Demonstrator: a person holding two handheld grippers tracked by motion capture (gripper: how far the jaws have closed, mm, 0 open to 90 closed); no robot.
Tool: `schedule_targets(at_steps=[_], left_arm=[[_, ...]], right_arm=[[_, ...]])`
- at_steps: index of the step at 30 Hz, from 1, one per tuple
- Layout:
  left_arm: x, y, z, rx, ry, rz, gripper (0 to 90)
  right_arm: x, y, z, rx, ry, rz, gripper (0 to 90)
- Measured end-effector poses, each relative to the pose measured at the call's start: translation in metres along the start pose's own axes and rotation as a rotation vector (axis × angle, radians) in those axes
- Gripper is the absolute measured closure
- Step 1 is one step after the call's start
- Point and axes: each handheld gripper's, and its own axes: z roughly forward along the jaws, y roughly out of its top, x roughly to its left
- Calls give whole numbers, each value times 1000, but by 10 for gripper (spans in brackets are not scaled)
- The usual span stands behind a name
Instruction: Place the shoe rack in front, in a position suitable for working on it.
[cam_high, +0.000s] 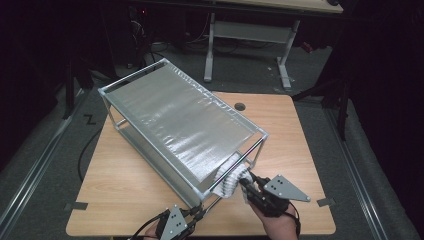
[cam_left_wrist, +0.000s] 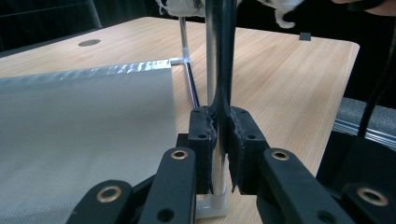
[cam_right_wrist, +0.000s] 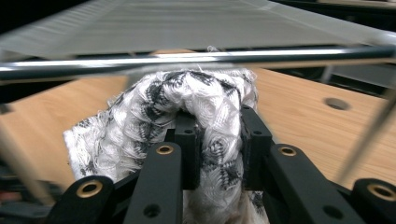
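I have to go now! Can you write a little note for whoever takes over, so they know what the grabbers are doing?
Left gripper: shut on a corner post of the rack, steadying it.
Right gripper: shut on the towel, a bunched black-and-white one, at the rack's open near end just under the top bar.
Done: rack held, towel picked up and brought to the rack.
Left: probably put the towel on the rack, then let go with both.

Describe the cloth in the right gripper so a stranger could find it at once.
Start at the metal rack with its grey mesh shelves on the wooden table. Go to its near end, by the corner post. There the right gripper is shut on a bunched cloth: white with black pattern, the only soft, fuzzy thing among metal bars.
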Motion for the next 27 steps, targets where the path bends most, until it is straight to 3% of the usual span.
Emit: schedule_targets(at_steps=[1,2,7,11,16,27], left_arm=[[0,0,-1,2,-2,0,801],[0,0,-1,2,-2,0,800],[-1,0,-3,6,-1,6,799],[-2,-1,-6,5,0,9,796],[-2,-2,-10,7,8,7,795],[-4,-6,-20,10,20,4,795]], right_arm=[[-9,-2,0,3,-33,4,742],[-9,-2,0,3,-33,4,742],[-35,-7,0,15,-108,27,742],[-50,-7,1,15,-134,54,741],[-60,-6,5,18,-150,62,741],[-59,4,11,-26,-164,11,741]])
